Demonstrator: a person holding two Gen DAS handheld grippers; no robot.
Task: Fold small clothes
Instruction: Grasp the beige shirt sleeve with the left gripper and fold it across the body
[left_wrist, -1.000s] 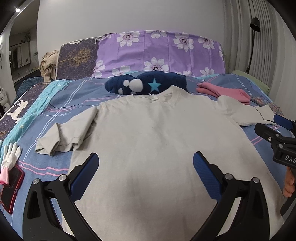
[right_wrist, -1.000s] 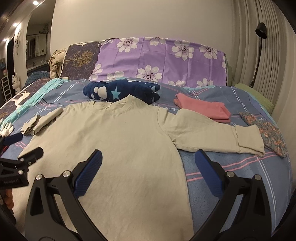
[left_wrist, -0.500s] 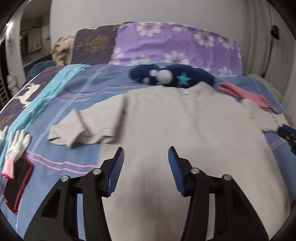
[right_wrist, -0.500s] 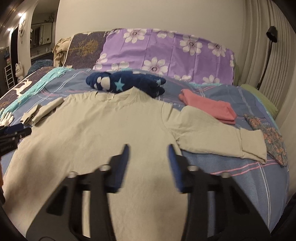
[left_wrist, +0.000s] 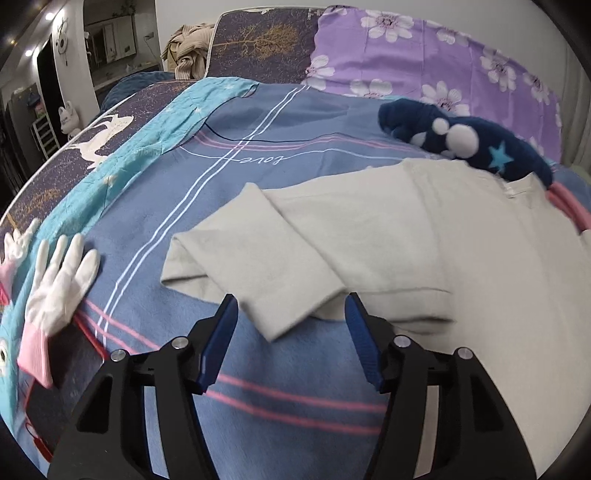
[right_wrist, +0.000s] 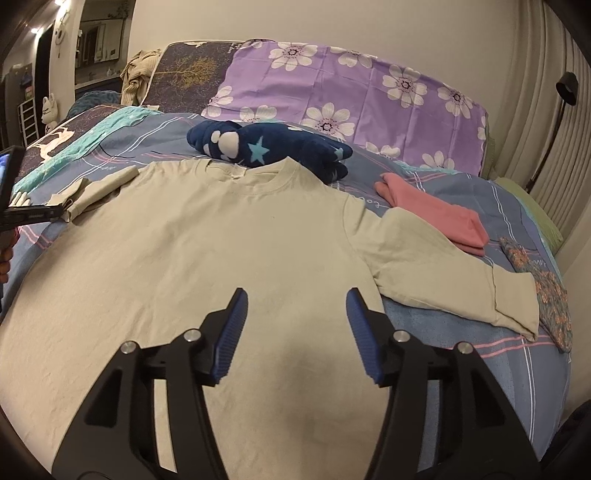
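A beige long-sleeved shirt (right_wrist: 229, 236) lies flat, front up, on the blue bedspread (left_wrist: 295, 398). Its left sleeve (left_wrist: 280, 258) is folded back on itself. My left gripper (left_wrist: 288, 325) hovers just in front of that sleeve's folded end, jaws opening, nothing pressed between the blue pads. My right gripper (right_wrist: 293, 321) hangs over the shirt's lower body, jaws opening too, with only flat cloth below. The right sleeve (right_wrist: 443, 273) stretches out toward the right. The left gripper's body (right_wrist: 22, 214) shows at the far left of the right wrist view.
A navy plush with stars (right_wrist: 273, 147) lies at the shirt's collar. Folded pink cloth (right_wrist: 439, 214) and a floral cloth (right_wrist: 543, 291) lie on the right. White gloves (left_wrist: 59, 280) rest at the bed's left edge. Purple flowered pillow (right_wrist: 351, 85) stands behind.
My left gripper has swung left from over the shirt's body to its left sleeve and dropped lower. Both grippers' jaws narrowed, then widened partly. The right gripper shifted slightly.
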